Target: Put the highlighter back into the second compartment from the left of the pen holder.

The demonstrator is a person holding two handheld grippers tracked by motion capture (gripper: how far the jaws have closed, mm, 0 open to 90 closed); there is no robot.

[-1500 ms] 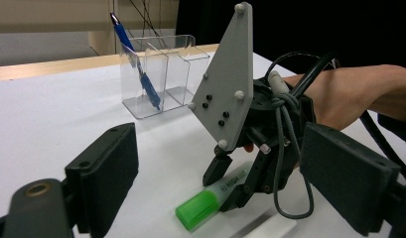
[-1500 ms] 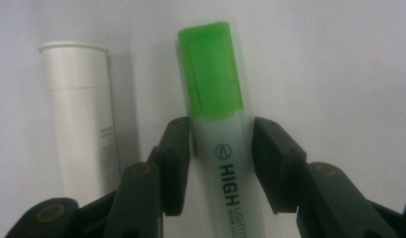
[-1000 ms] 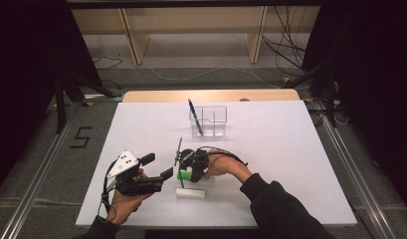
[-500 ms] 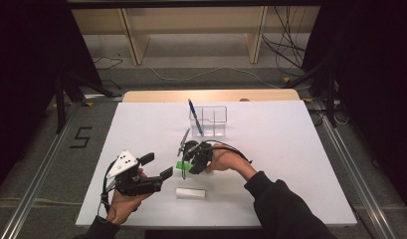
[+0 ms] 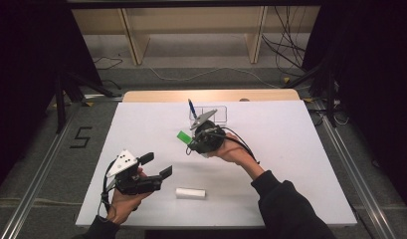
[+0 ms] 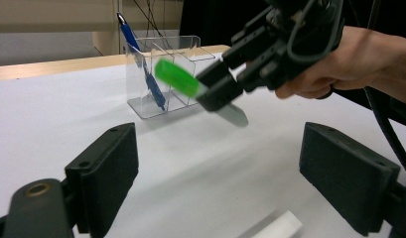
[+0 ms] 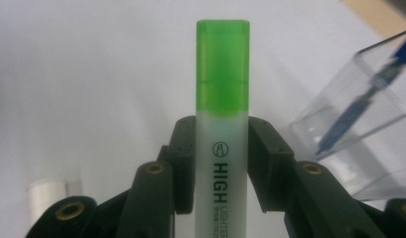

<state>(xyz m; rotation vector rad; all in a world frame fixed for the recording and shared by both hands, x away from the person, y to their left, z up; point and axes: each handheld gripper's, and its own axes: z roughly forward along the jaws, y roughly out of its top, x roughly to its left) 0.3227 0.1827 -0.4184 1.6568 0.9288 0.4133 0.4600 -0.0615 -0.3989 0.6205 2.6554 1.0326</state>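
A white counter (image 5: 300,169) with a pale wooden strip along its far edge is seen in the middle of the high view, set on a grey floor; a wooden shelf frame (image 5: 191,30) is seen at the upper centre, cables at the upper right, and a "5" marked on the floor at the left

The green highlighter (image 5: 184,136) is held clear of the counter just above the frame's centre, pinched by the jaws of the right gripper (image 5: 195,142), beside the clear plastic organiser (image 5: 217,115) in which a blue pen (image 5: 192,107) is stood. The left gripper (image 5: 158,167) is held at the lower left with its jaws spread and nothing between them. A white cylinder (image 5: 190,192) is laid on the counter at the lower centre

In the right gripper view the lettering "HIGH LIGHTER" on the highlighter's (image 7: 223,124) white barrel is made out, with the green cap projecting beyond the jaws. In the left gripper view the organiser's (image 6: 183,74) inner dividers are shown, and the pen (image 6: 141,62) is seen leaning in its left compartment
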